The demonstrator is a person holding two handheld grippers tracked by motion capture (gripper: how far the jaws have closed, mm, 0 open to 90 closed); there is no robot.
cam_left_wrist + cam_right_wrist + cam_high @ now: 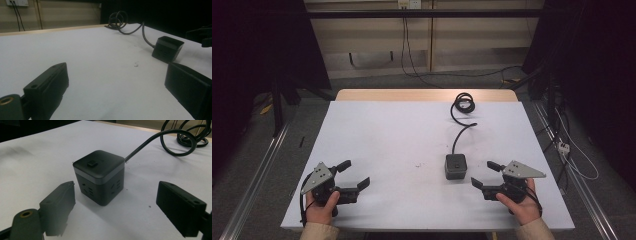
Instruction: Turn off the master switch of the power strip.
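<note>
My left gripper (353, 176) sits low over the near-left part of the white table (387, 130), my left hand (321, 206) wrapped around its body. Its jaws stand wide apart with nothing between them — just bare tabletop, as the left gripper view shows along the two black jaws. The grey three-cornered plate rides on top of it, tilted toward the table's left edge.

Moving right, past a small dark speck (417, 165) on the surface, comes the black cube power strip (455, 166). It stands upright on the table toward the near right, with a button on its top face and sockets on the sides that the right gripper view shows. Its black cable (458, 131) leaves the far side, curves away and ends in a loose coil (463, 103) near the far edge of the table.

Just beside the cube, on its right, is my right gripper (485, 174), held by my right hand (521, 205). Its jaws are spread wide too and point at the cube — in the right gripper view the cube stands a little beyond the tips, apart from both. I grasp nothing on either side.
</note>
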